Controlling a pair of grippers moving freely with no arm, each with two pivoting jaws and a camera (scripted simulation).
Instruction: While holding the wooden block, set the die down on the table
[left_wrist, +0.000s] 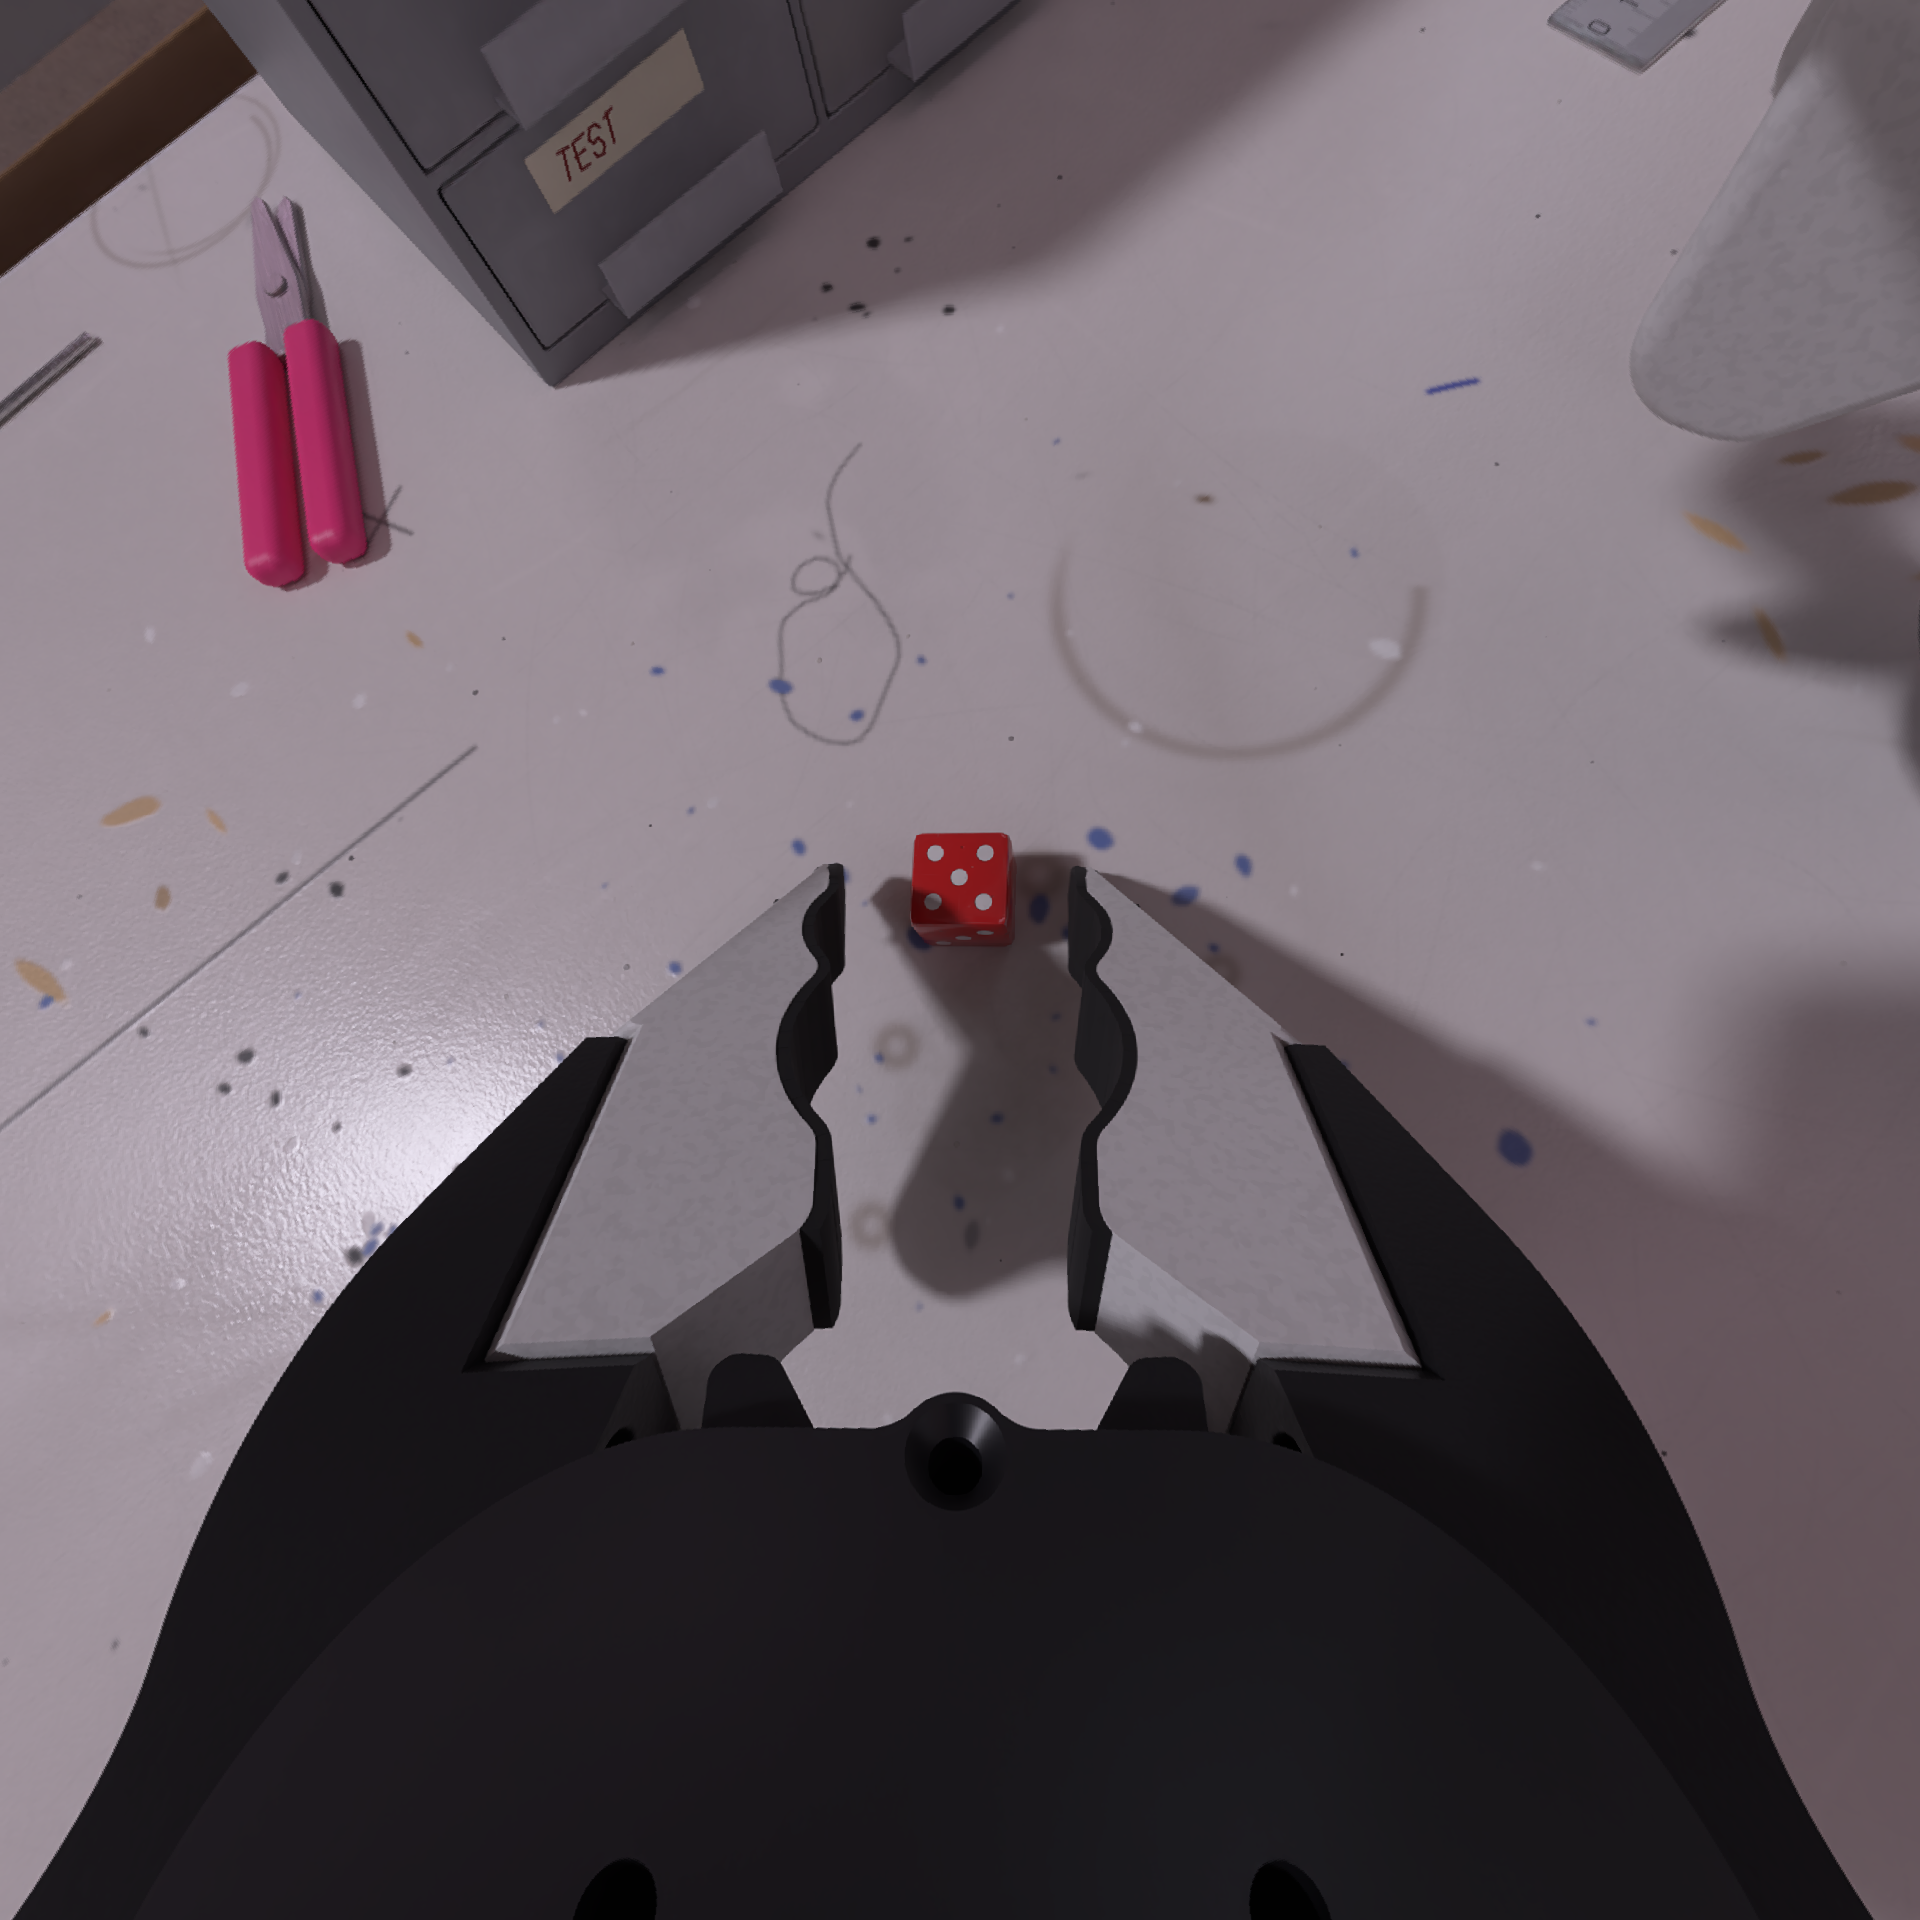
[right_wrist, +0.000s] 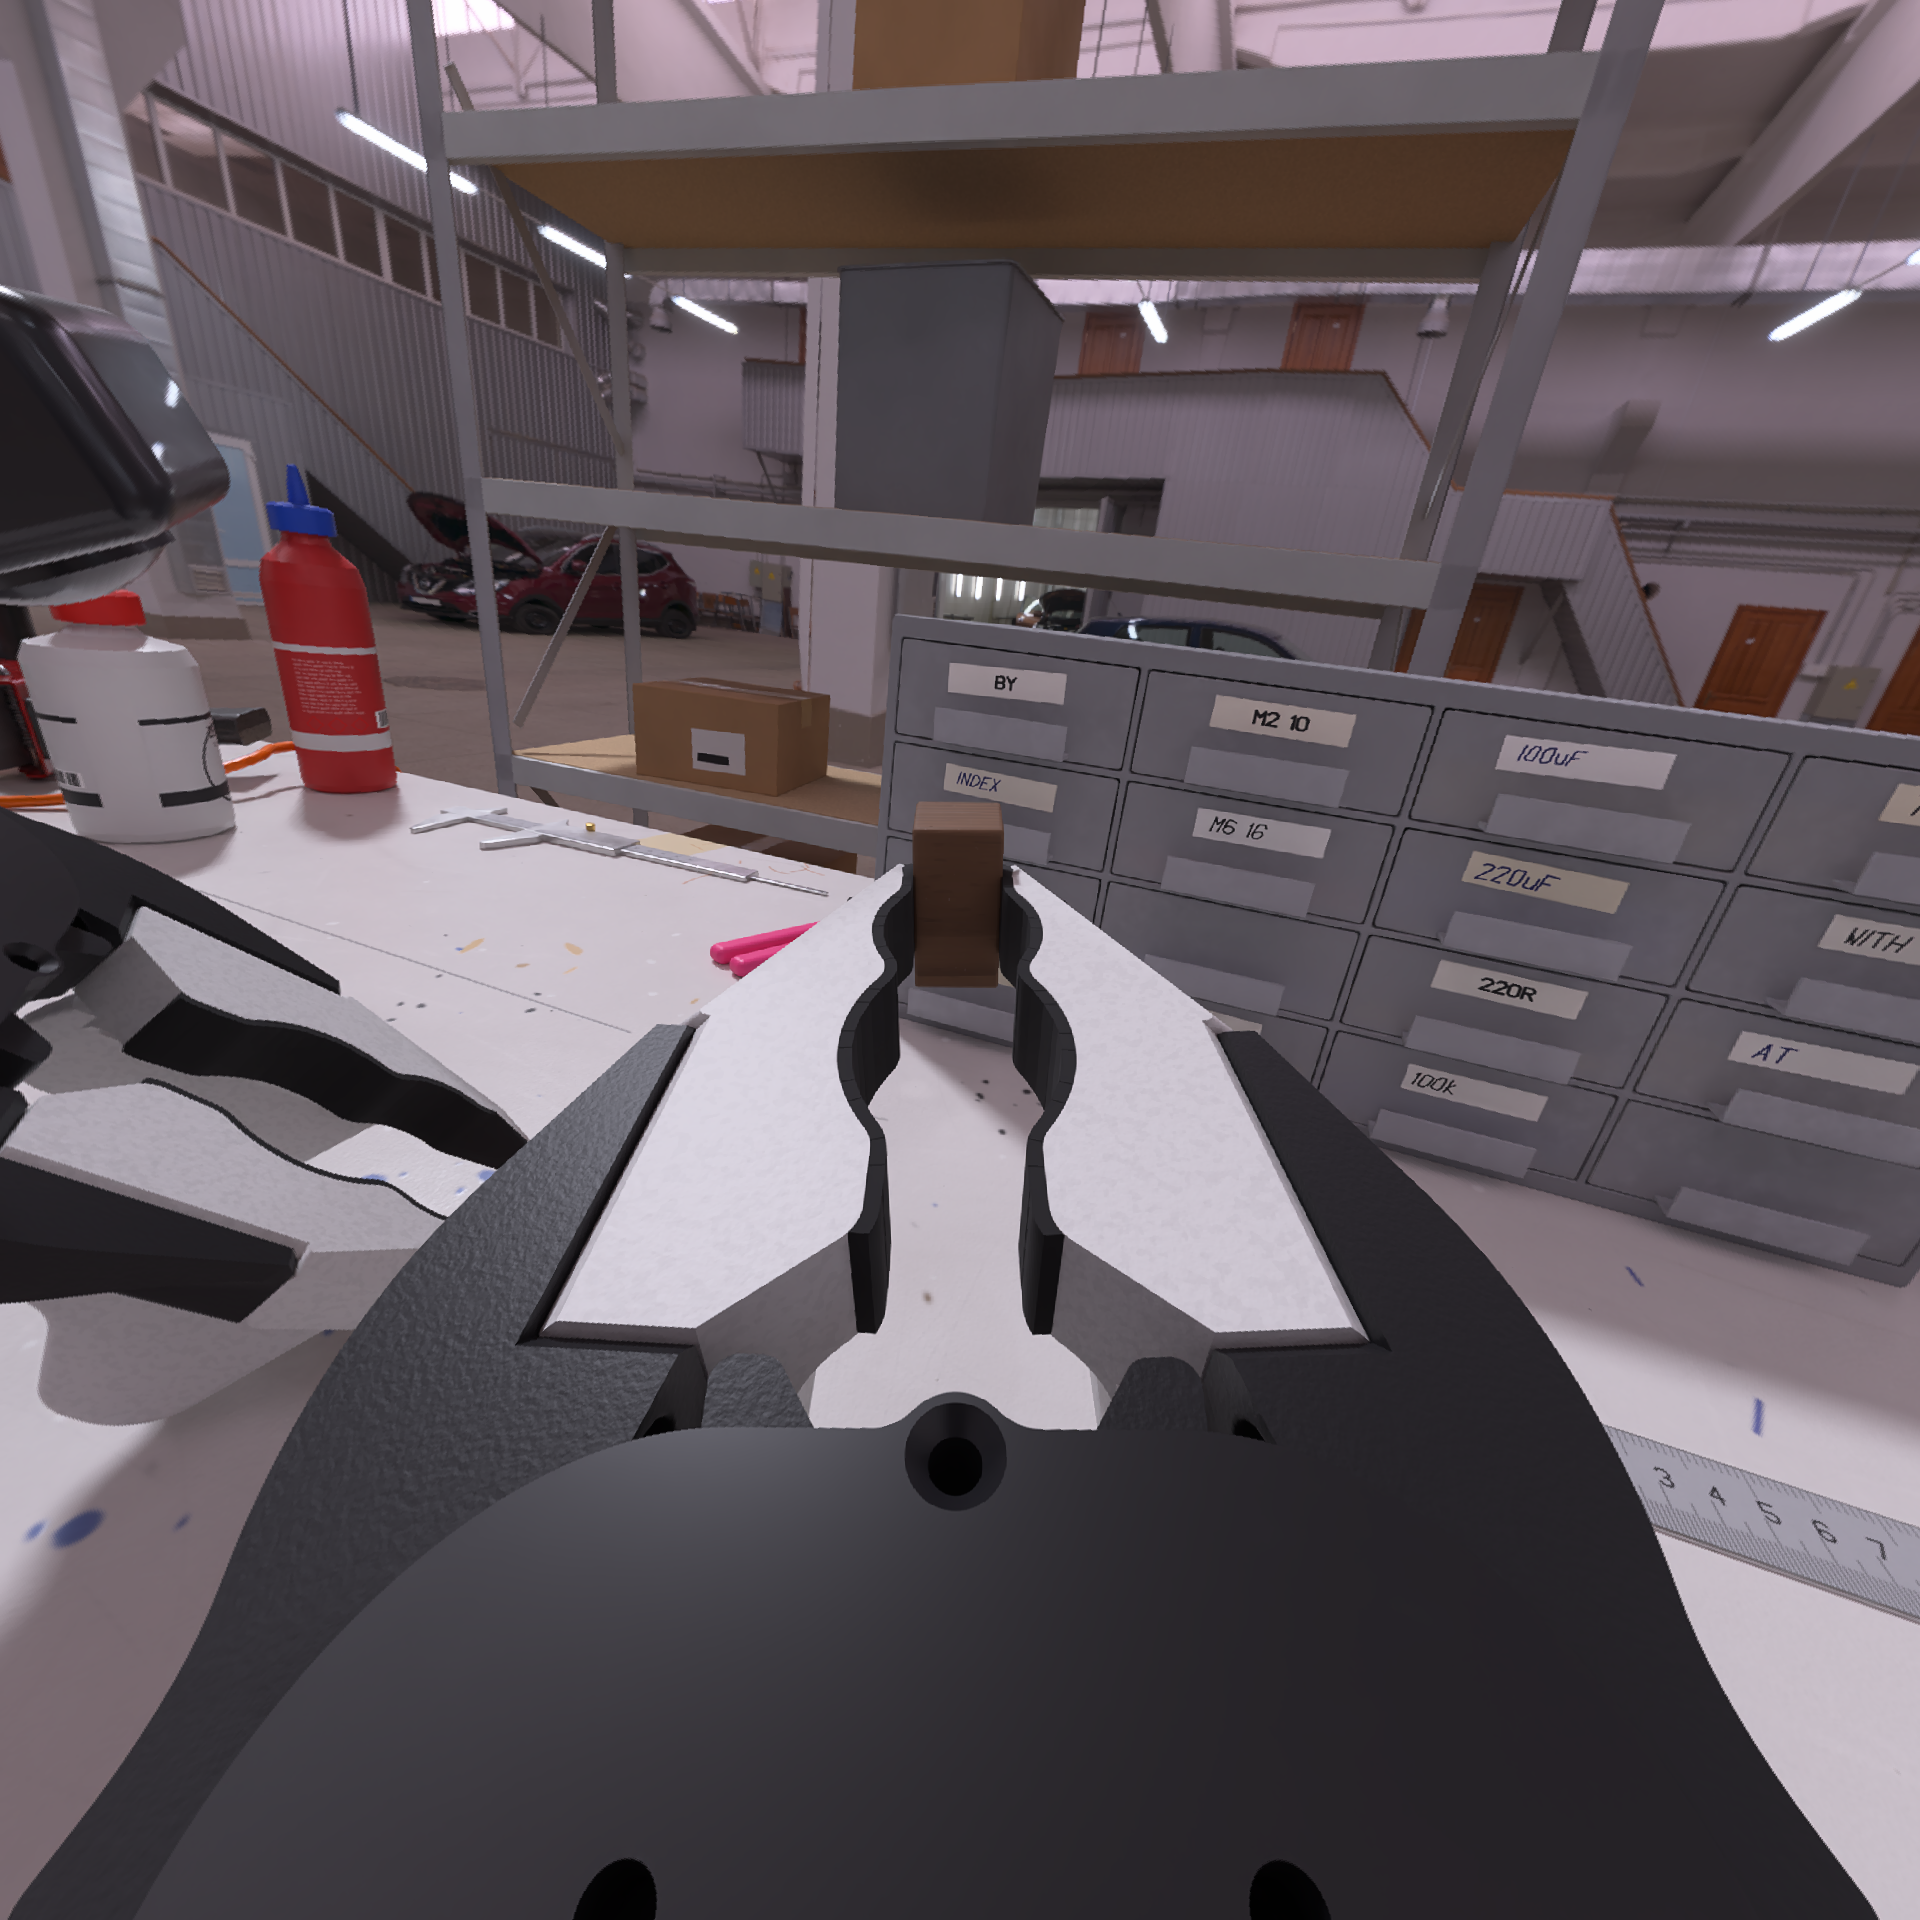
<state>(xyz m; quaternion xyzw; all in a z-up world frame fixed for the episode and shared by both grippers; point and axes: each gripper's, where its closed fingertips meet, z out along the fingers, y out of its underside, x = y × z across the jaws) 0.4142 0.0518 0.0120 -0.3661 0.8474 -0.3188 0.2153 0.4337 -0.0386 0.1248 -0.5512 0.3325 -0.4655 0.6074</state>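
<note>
A small red die (left_wrist: 961, 888) with white pips rests on the pale table (left_wrist: 1247, 935). My left gripper (left_wrist: 956, 883) is open, its fingertips on either side of the die with a gap at each side, not touching it. My right gripper (right_wrist: 956, 883) is shut on a dark wooden block (right_wrist: 957, 894), held upright between the fingertips above the table. The left gripper (right_wrist: 239, 1101) also shows at the left of the right wrist view, pointing down at the table; the die is hidden there.
A grey drawer cabinet (left_wrist: 623, 177) (right_wrist: 1455, 935) stands at the back. Pink-handled pliers (left_wrist: 294, 416) lie at the left. A steel ruler (right_wrist: 1787, 1538), a caliper (right_wrist: 623, 836), a red bottle (right_wrist: 324, 644) and a white jug (right_wrist: 125, 717) sit on the table.
</note>
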